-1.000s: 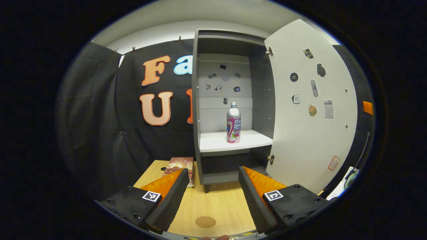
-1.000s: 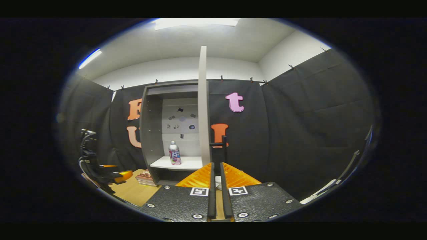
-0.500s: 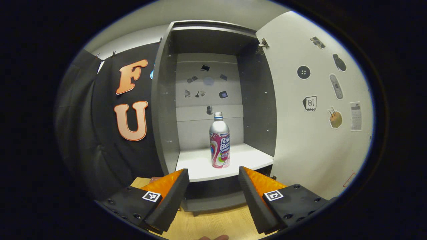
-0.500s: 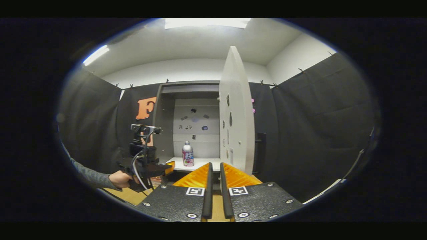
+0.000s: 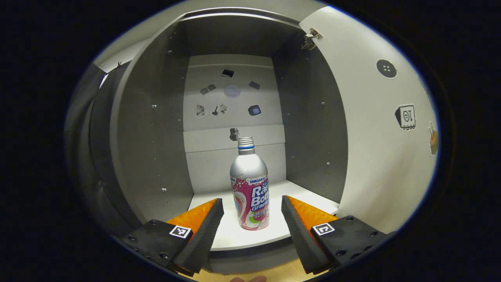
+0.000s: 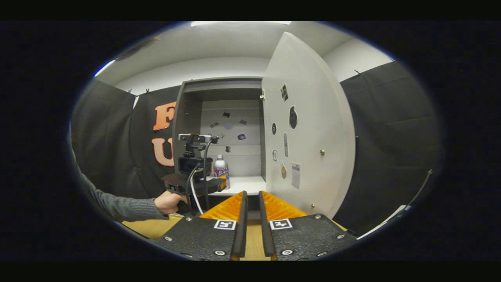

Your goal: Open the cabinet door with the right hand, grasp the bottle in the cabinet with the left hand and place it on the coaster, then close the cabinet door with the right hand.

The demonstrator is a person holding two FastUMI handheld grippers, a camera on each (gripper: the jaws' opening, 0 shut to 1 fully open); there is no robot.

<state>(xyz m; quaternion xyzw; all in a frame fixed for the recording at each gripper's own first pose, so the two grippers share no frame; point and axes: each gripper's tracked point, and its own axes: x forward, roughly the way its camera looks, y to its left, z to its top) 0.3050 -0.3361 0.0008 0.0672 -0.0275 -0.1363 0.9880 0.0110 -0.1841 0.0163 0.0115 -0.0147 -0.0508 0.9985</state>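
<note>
Bottle stood upright on the white shelf inside the cabinet, long axis vertical, capped neck pointing up, label toward the left gripper view. Left gripper hung just before the shelf edge, fingers spread wide, one to either side of the bottle, neither touching it. Cabinet door stood swung open on the right. In the right gripper view, the right gripper sat back from the cabinet, fingers nearly together with a narrow gap, gripping nothing. A hand in a grey sleeve held the left gripper near the bottle.
</note>
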